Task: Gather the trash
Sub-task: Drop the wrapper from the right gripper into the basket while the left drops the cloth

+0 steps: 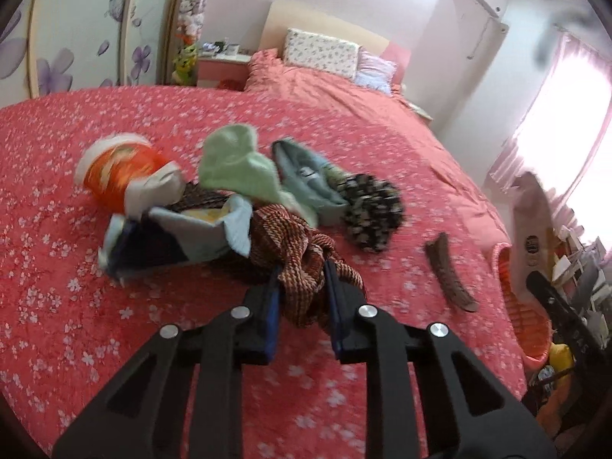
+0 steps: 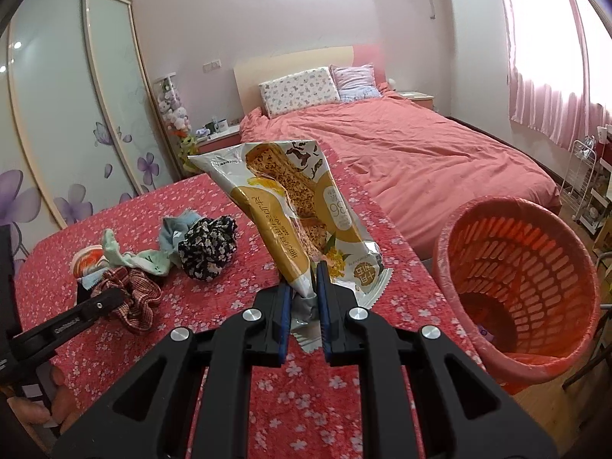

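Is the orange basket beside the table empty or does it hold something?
Nearly empty. The right wrist view looks into the basket: its slatted walls are bare, and only a small purple scrap lies near the bottom.

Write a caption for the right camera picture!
Right gripper holds a snack wrapper beside the orange basket.

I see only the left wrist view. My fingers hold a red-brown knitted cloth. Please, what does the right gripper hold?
Observer: The right gripper is shut on a yellow and silver snack wrapper, lifted above the red floral tablecloth.
Operator: Is the wrapper over the bin already?
Observer: Not yet. The orange plastic slatted basket stands to its right, beside the table.
Operator: Is the basket lined?
Observer: Yes, a thin clear bag folds over its rim.
Operator: Is anything inside?
Observer: One small purple scrap shows near the bottom.
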